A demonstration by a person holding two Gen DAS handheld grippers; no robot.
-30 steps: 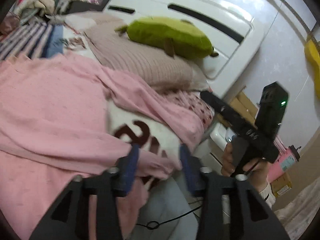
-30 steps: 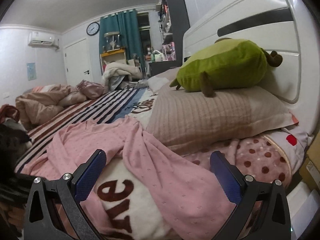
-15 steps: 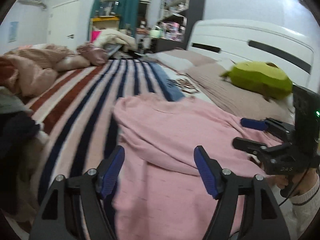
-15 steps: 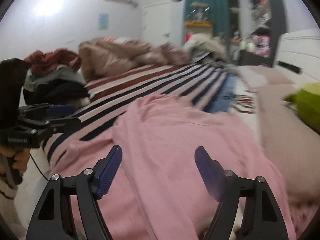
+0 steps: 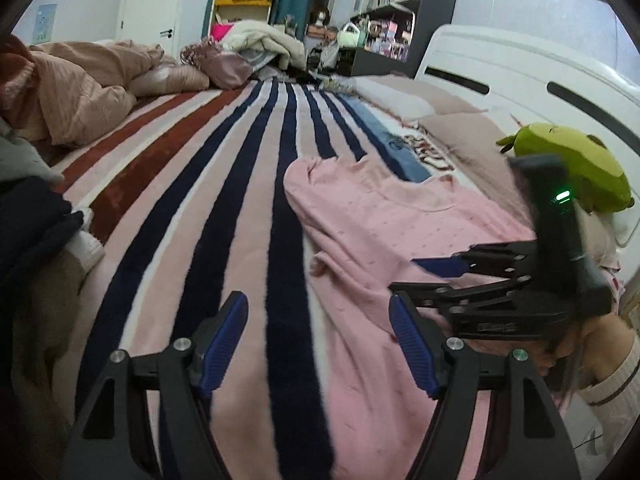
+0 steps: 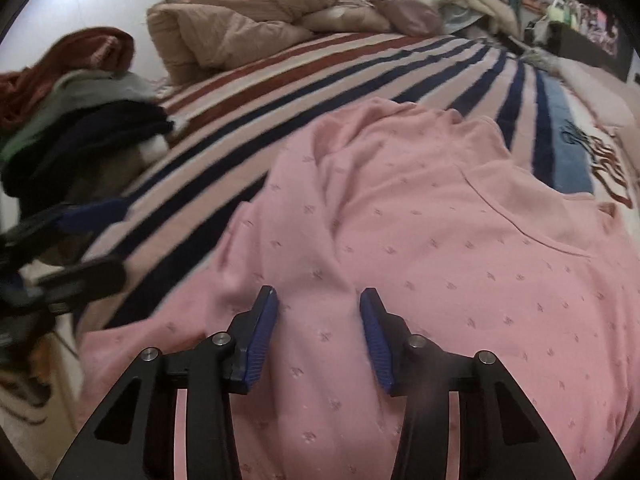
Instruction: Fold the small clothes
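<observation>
A pink knit top [image 6: 420, 248] lies spread on the striped blanket [image 5: 224, 184], its near part rumpled into folds. My right gripper [image 6: 319, 336] hangs low over the near part of the top. Its jaws are closing, with a soft ridge of the pink cloth in the gap and the blue pads [image 6: 262, 340] not pressing on it. In the left wrist view the right gripper [image 5: 408, 276] shows from the side over the pink top [image 5: 380, 232]. My left gripper [image 5: 318, 340] stands open, with nothing between its pads, over the blanket at the top's left edge. It appears blurred at the left [image 6: 104, 240].
A pile of dark, grey and red clothes [image 6: 80, 128] sits at the bed's left edge. A bunched beige duvet [image 5: 80, 80] lies at the far end. A green plush toy [image 5: 568, 164] rests on pillows by the white headboard [image 5: 520, 76]. A person's hand [image 5: 600, 344] holds the right gripper.
Both cameras have swung from the headboard corner to look along the bed. The left gripper let go of the pink cloth and opened. The right gripper's jaws have narrowed from wide open.
</observation>
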